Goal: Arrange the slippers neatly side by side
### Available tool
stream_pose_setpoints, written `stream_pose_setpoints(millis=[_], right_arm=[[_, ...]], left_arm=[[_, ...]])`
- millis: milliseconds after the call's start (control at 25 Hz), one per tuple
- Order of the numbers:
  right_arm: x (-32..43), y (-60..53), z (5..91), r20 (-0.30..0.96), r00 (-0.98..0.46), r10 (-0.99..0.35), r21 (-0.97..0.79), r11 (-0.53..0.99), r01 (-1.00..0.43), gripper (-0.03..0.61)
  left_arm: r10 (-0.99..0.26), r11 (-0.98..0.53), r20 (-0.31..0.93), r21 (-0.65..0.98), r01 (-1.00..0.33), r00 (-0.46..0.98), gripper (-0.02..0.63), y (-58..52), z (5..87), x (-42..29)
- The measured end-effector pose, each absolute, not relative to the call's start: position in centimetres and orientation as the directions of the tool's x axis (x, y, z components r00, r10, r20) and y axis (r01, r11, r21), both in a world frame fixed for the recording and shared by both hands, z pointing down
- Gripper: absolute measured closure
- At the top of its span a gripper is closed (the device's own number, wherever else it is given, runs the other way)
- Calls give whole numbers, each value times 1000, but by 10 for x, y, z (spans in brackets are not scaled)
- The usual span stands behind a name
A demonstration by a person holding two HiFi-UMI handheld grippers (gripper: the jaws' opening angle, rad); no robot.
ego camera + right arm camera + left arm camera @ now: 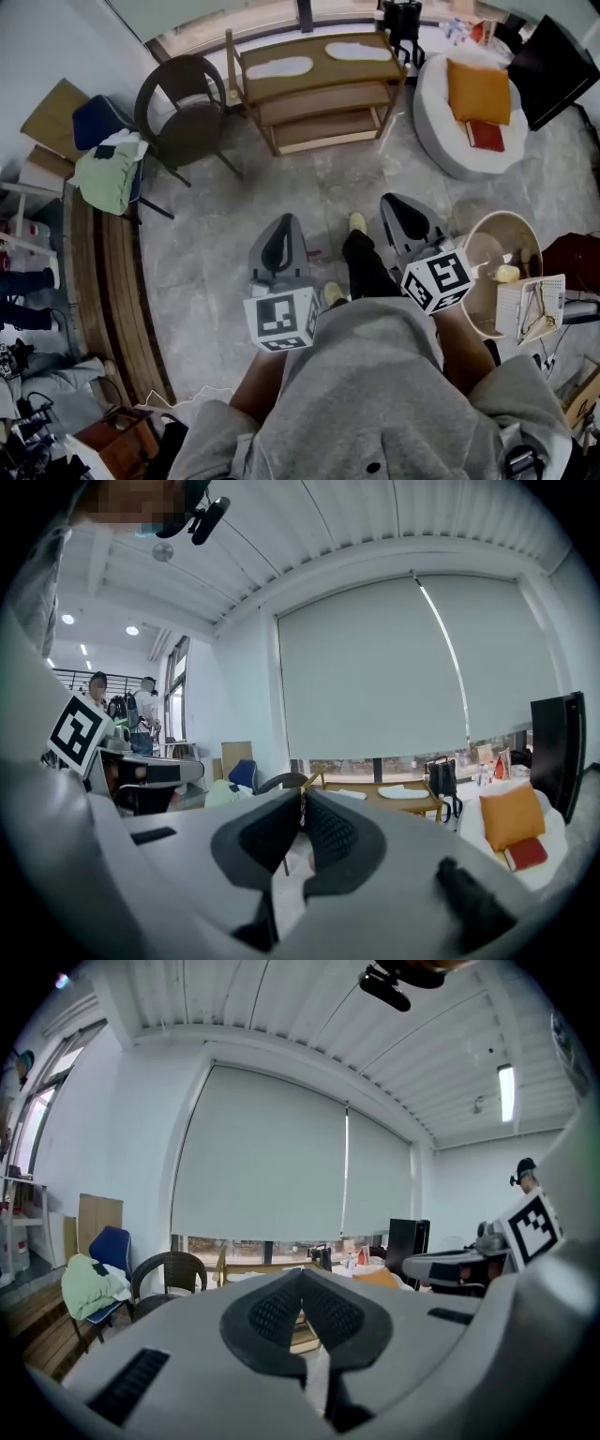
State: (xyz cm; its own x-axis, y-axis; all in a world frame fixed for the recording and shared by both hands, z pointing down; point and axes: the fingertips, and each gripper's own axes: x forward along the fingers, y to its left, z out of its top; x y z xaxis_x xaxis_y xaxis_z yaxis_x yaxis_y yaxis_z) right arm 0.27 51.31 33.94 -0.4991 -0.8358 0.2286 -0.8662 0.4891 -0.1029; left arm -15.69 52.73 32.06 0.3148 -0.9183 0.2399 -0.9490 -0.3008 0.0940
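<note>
Two white slippers lie on the top board of a wooden shoe rack (323, 117) at the far side of the floor, one at the left (278, 67) and one at the right (358, 51), a gap apart. My left gripper (284, 225) and right gripper (398, 206) hover over the grey floor well short of the rack, both shut with nothing between the pads. In the right gripper view the two slippers (404, 792) (354, 794) show beyond the shut gripper (302, 794). Past the shut gripper (301, 1274) in the left gripper view, one slipper (246, 1276) peeks out.
A dark wicker chair (183, 108) stands left of the rack, and a blue chair with green clothes (108, 169) further left. A white pouf with an orange cushion (478, 89) sits right of the rack. A round basket (502, 267) is at my right. A black bag (401, 23) hangs at the rack's right end.
</note>
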Motion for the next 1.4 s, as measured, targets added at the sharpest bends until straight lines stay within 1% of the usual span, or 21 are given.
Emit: stream_pose_setpoints(millis=[360, 800, 1120, 1400], right_arm=[[12, 463, 349, 221, -511, -831, -106, 501, -859, 548], [37, 341, 369, 257, -510, -821, -139, 491, -860, 548], [75, 266, 383, 289, -504, -814, -181, 471, -864, 548], [91, 210, 381, 280, -534, -798, -203, 494, -845, 548]], left_arm=[[-917, -307, 241, 77, -949, 317, 598, 482, 328, -145], [-911, -290, 282, 77, -954, 300, 598, 359, 340, -128], [-898, -291, 321, 82, -953, 301, 598, 283, 348, -94], [-900, -274, 330, 81, -958, 285, 598, 233, 348, -72]])
